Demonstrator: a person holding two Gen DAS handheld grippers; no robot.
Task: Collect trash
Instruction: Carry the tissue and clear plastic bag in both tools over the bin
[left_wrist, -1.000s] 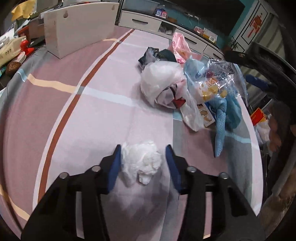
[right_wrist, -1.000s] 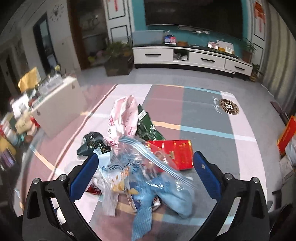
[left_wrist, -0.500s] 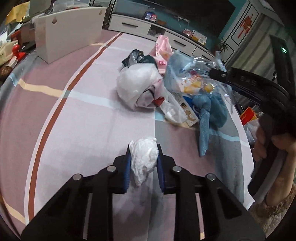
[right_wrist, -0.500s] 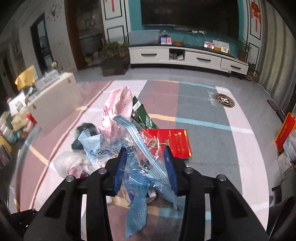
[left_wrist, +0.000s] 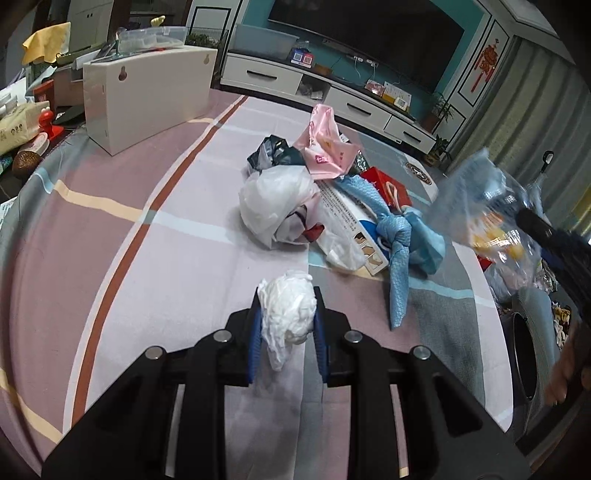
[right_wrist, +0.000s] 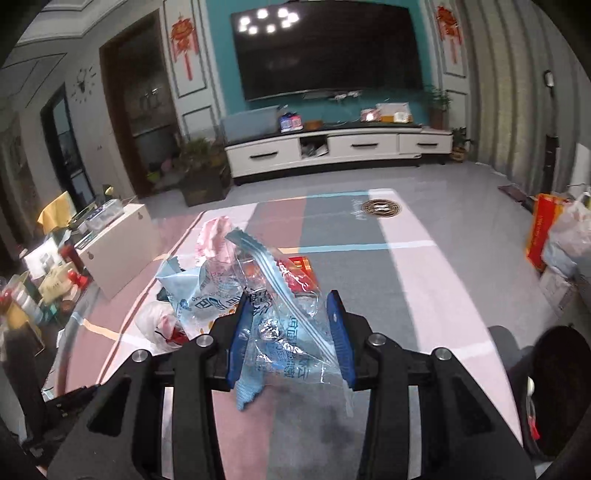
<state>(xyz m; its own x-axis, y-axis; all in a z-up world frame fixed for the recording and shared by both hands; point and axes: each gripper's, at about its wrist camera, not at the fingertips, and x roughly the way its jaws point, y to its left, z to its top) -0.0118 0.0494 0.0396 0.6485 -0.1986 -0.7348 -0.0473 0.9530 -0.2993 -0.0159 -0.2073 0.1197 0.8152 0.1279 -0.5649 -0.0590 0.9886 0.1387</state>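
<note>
Across the striped rug (left_wrist: 110, 229), the left gripper (left_wrist: 287, 325) pinches a soft crumpled white tissue wad (left_wrist: 288, 314) at its middle, while the right gripper (right_wrist: 291, 332) clamps a light, crinkly, slippery clear zip bag (right_wrist: 280, 325), lifted clear of the remaining trash pile (left_wrist: 295, 206).

motion-blurred clear zip bag (left_wrist: 484, 210), dark bin (right_wrist: 557, 391) cut off at frame edge

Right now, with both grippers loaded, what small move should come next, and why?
Probably carry both loads toward the dark bin at lower right. The left gripper pinches the white wad, the right gripper the clear bag; more trash remains on the mat.
</note>
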